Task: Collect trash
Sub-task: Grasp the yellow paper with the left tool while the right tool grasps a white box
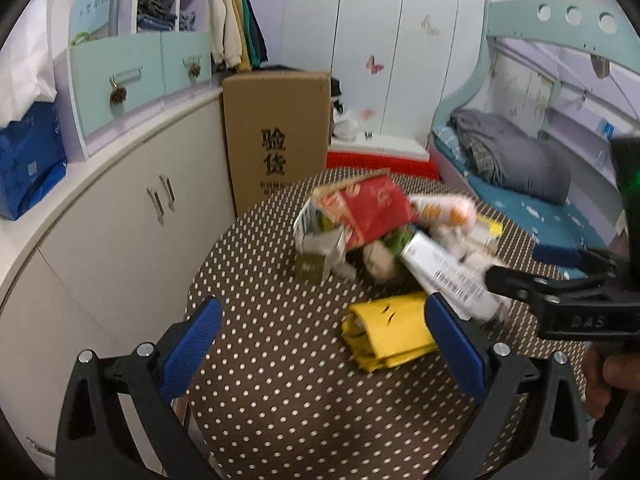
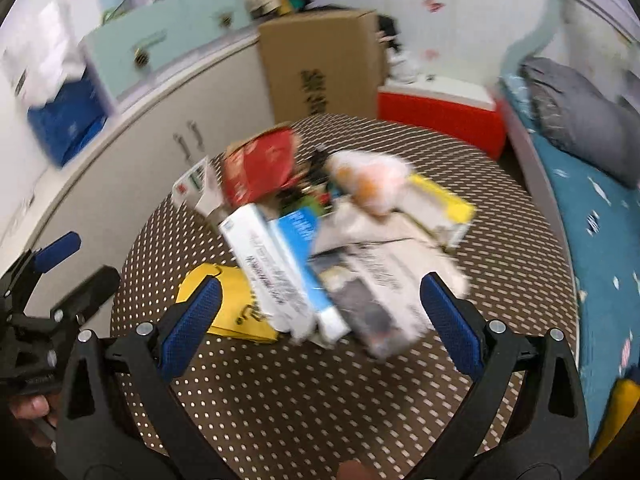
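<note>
— What writing can you read?
— The brown box [image 1: 276, 136] shows "验货". The right tongs [image 1: 516, 280] show "DAS".
— Where is the trash?
— One pile [image 2: 320, 240] on the dotted counter [image 1: 280, 360], one yellow pack [image 1: 390, 330] beside it.
— And the tongs?
— Left tongs [image 1: 324, 344] gape wide, empty, above the counter. Right tongs also wide, holding nothing, around the pile's near edge.

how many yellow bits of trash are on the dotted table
2 show: a flat yellow packet at the pile's near edge, close to the left gripper, and a yellow-edged box on the pile's far right. Others may be buried underneath.
</note>
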